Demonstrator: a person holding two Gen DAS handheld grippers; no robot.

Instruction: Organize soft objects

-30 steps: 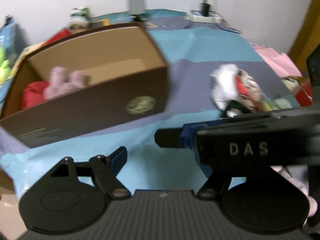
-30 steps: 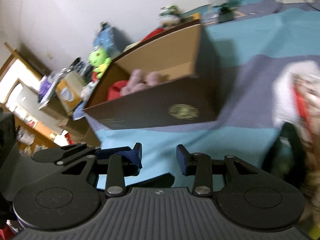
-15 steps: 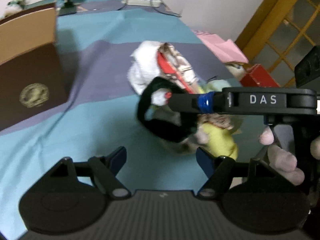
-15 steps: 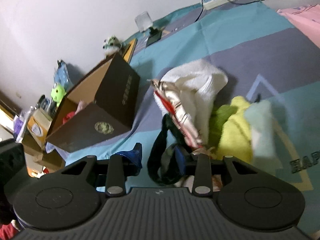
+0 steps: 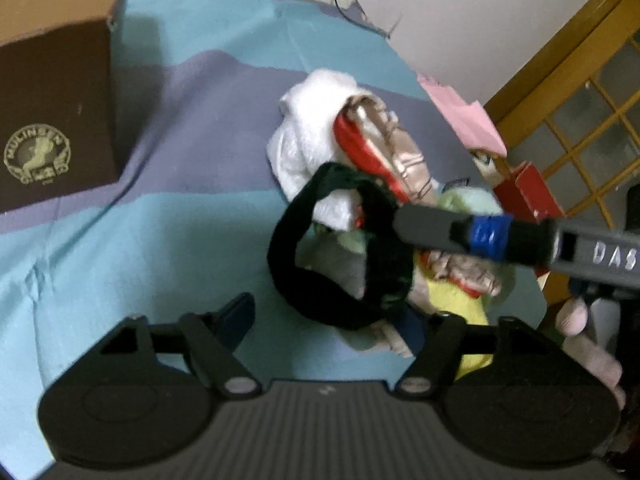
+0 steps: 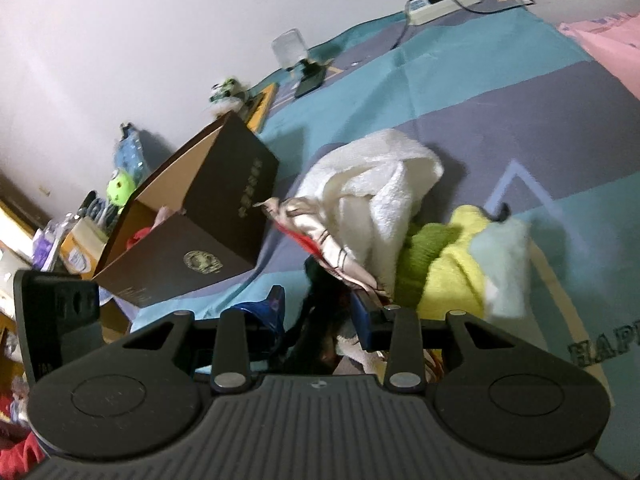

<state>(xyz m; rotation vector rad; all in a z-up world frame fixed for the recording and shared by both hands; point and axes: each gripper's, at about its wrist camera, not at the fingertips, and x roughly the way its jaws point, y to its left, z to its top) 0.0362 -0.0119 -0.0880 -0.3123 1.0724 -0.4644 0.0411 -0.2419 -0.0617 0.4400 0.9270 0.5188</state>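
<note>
- Bed sheet (image 6: 460,92), striped teal and purple
- Brown box (image 6: 192,236) on it, open
- Heap of soft things (image 6: 400,232) beside the box
- Power strip (image 6: 440,0) at the far edge

A plain white wall (image 6: 120,40) rises behind a bed cover of teal and purple-grey bands (image 5: 180,220). A white power strip with a black plug (image 6: 440,0) lies at the wall's foot. To one side stands a yellow-brown wooden door with frosted glass panes (image 5: 580,100). The light is dim and even.
</note>
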